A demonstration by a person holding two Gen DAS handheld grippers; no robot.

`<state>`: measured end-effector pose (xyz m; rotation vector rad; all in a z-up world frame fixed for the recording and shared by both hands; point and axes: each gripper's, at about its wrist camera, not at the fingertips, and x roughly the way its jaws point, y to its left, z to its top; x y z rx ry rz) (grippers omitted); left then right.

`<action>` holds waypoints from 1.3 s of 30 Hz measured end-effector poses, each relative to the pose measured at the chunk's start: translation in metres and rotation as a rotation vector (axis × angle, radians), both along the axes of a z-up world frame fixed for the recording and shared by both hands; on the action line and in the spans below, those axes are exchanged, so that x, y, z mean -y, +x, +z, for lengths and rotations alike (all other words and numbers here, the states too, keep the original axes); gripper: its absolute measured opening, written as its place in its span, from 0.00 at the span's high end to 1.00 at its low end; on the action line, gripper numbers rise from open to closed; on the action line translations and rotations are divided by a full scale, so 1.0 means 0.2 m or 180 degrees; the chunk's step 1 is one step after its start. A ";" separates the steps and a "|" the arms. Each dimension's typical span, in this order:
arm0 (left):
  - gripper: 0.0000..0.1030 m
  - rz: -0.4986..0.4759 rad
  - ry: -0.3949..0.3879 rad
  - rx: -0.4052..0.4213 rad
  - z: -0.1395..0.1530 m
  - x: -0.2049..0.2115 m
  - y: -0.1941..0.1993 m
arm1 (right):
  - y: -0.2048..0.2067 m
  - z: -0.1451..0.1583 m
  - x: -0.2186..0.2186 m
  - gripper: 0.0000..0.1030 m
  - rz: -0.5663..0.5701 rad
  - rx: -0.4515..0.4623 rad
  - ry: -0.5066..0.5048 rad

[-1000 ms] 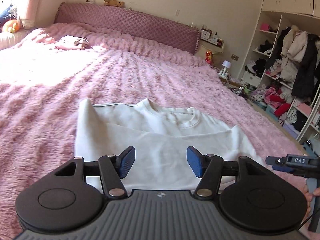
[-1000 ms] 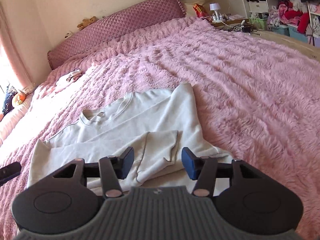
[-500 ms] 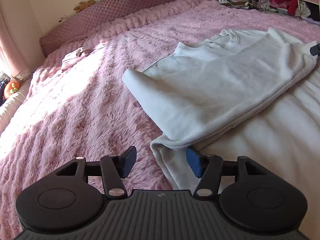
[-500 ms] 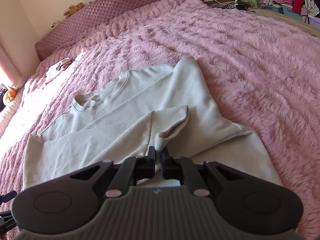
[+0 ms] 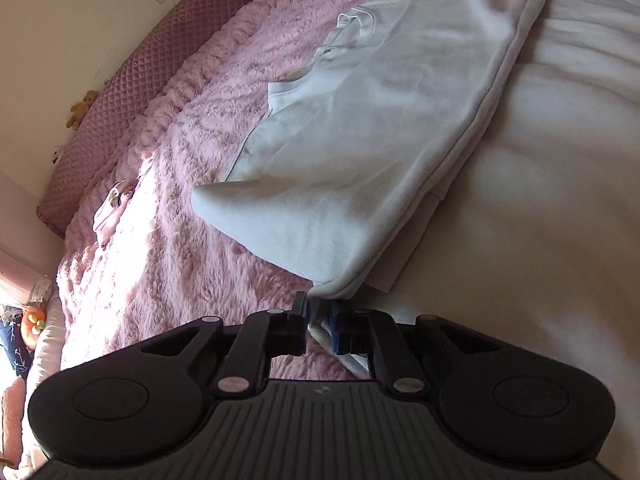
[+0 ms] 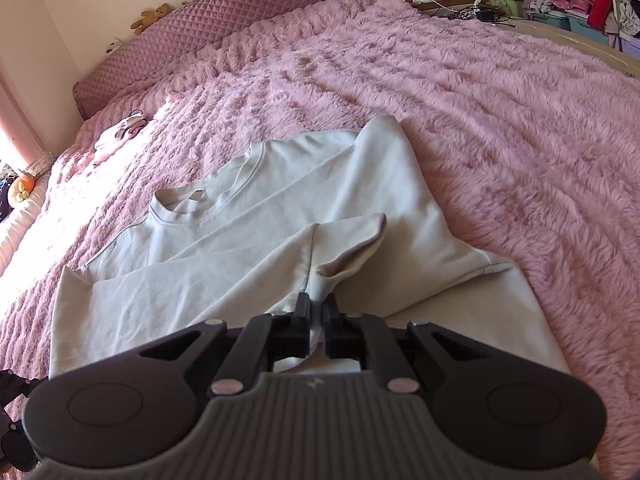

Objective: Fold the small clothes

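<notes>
Daylight enters from the left, overexposing the pink blanket (image 6: 132,168) there; fisheye curvature bends edges; focus is sharp.

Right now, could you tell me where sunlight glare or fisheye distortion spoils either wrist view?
Left wrist view: sunlight washes out the pink fluffy blanket at left; the frame is strongly rolled, and the white sweatshirt stays legible. Right wrist view: glare only at the left edge; fisheye bends the quilted headboard.

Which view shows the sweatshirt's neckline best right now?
The right wrist view: the sweatshirt's neckline lies open toward the camera, its ribbed rim complete. In the left wrist view the neckline sits far off near the top edge, tilted and bunched, so only part of the rim shows.
</notes>
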<state>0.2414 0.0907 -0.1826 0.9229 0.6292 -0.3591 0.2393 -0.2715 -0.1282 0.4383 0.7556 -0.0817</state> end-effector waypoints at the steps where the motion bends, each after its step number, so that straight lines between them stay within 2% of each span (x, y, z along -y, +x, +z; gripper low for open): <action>1: 0.94 0.0019 -0.0021 0.0018 0.00 0.00 -0.01 | -0.01 0.01 0.01 1.00 -0.0025 0.0019 -0.0003; 3: 0.97 0.0147 -0.0154 0.0190 0.03 -0.02 -0.04 | -0.03 0.05 0.02 1.00 -0.0071 0.0123 0.0034; 6: 0.97 0.0614 -0.0783 0.0304 0.14 -0.09 -0.07 | -0.10 0.16 0.03 1.00 -0.0084 0.0443 0.0091; 9: 0.97 0.1012 -0.1299 0.0218 0.17 -0.13 -0.08 | -0.19 0.26 0.03 1.00 -0.0226 0.0702 -0.0110; 11: 1.00 0.1206 -0.1471 0.0102 0.15 -0.14 -0.07 | -0.22 0.22 0.06 1.00 -0.0332 0.0638 -0.0103; 14: 1.00 0.1394 -0.1636 -0.0066 0.09 -0.15 -0.05 | -0.23 0.05 0.11 1.00 -0.0420 0.0214 -0.0001; 16: 1.00 0.1423 -0.1639 -0.0085 0.08 -0.15 -0.06 | -0.24 -0.07 0.13 1.00 -0.0446 -0.0029 0.0056; 18: 1.00 0.1428 -0.1647 -0.0098 0.09 -0.16 -0.07 | -0.26 -0.14 0.15 1.00 -0.0495 -0.0103 0.0149; 20: 1.00 0.1425 -0.1630 -0.0083 0.12 -0.17 -0.08 | -0.28 -0.14 0.17 0.94 -0.0595 -0.0086 0.0171; 22: 1.00 0.1438 -0.1692 0.0016 0.16 -0.18 -0.13 | -0.31 -0.09 0.18 0.84 -0.0679 -0.0019 0.0114; 23: 1.00 0.1441 -0.1729 0.0075 0.19 -0.19 -0.14 | -0.32 -0.07 0.18 0.84 -0.0705 0.0029 0.0057; 26: 0.98 0.1396 -0.2027 0.0236 0.29 -0.19 -0.18 | -0.33 0.03 0.18 0.81 -0.0646 0.0311 -0.0099; 29: 0.95 0.1336 -0.2378 0.0206 0.35 -0.17 -0.13 | -0.24 0.06 0.17 0.77 -0.0516 0.0424 -0.0204; 34: 0.95 0.1339 -0.2783 0.0114 0.32 -0.11 0.00 | -0.06 -0.01 0.22 0.75 -0.0564 0.0309 -0.0247; 36: 0.95 0.1342 -0.2957 0.0059 0.30 -0.11 0.05 | 0.00 -0.06 0.25 0.71 -0.0558 0.0165 -0.0212; 37: 0.95 0.1338 -0.3019 0.0059 0.29 -0.11 0.07 | 0.01 -0.09 0.26 0.77 -0.0546 0.0138 -0.0154; 39: 0.93 0.1378 -0.3134 0.0023 0.27 -0.11 0.13 | 0.03 -0.11 0.27 1.00 -0.0524 0.0116 -0.0075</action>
